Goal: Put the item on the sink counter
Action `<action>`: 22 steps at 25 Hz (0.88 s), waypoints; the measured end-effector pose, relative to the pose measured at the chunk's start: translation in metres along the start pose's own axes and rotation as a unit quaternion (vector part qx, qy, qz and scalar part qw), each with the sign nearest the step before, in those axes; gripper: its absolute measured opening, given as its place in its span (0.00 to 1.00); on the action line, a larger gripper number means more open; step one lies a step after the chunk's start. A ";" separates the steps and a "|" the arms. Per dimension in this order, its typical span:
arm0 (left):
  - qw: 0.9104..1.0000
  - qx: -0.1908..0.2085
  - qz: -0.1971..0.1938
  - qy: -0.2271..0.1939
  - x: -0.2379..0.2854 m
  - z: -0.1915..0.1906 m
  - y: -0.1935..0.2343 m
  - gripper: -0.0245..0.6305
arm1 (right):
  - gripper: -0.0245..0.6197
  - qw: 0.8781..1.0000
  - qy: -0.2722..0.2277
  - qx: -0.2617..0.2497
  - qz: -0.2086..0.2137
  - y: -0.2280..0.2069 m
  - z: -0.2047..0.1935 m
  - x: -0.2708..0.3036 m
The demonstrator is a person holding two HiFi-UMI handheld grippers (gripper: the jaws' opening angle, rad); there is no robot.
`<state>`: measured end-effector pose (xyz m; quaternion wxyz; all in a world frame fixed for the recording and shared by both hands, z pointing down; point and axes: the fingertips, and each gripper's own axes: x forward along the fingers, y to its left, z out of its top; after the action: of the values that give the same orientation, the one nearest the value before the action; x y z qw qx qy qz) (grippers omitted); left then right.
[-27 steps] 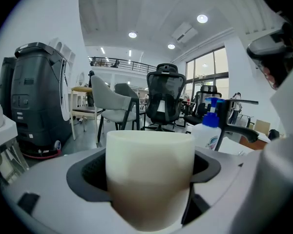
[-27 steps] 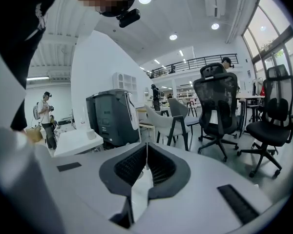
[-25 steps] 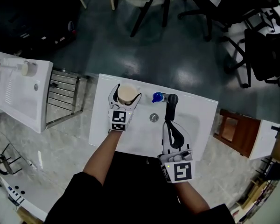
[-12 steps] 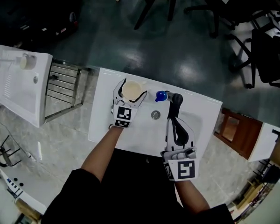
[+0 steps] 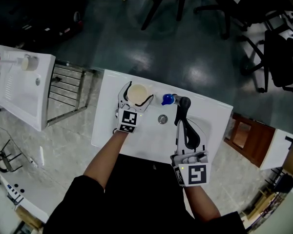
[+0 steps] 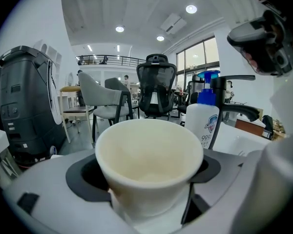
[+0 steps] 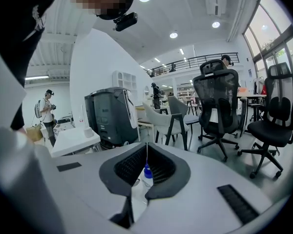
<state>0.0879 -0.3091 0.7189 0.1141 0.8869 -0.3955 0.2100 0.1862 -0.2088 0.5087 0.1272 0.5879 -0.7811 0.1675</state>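
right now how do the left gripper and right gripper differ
The left gripper is shut on the cream cup, its fingers spread round it. The right gripper has its fingers closed together with nothing held.
The left gripper sits over the back left of the sink counter. The right gripper points across the basin toward the black faucet.
Both are white and carry a marker cube.

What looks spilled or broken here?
Nothing stands out. The cup sits upright and empty in the left gripper, and the bottle stands straight by the tap. No spills.
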 end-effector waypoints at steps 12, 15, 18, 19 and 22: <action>1.000 -0.007 0.000 0.004 -0.001 -0.002 -0.002 0.72 | 0.09 1.000 -0.003 0.001 0.000 -0.008 -0.001 -0.009; 1.000 -0.004 0.003 0.001 -0.002 -0.001 -0.001 0.72 | 0.09 1.000 -0.002 0.002 0.002 -0.007 -0.002 -0.013; 1.000 -0.005 0.008 0.000 -0.005 0.000 0.000 0.72 | 0.09 1.000 -0.005 0.001 0.006 -0.006 -0.003 -0.016; 1.000 -0.008 0.009 -0.001 -0.006 0.000 0.000 0.72 | 0.09 1.000 -0.007 0.001 0.007 -0.007 -0.003 -0.017; 1.000 -0.009 0.010 0.002 -0.012 -0.001 -0.004 0.72 | 0.09 1.000 -0.016 0.007 0.005 -0.009 -0.001 -0.023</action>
<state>0.0836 -0.2985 0.7143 0.1205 0.8815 -0.4058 0.2091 0.2010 -0.1901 0.5014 0.1099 0.5874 -0.7848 0.1640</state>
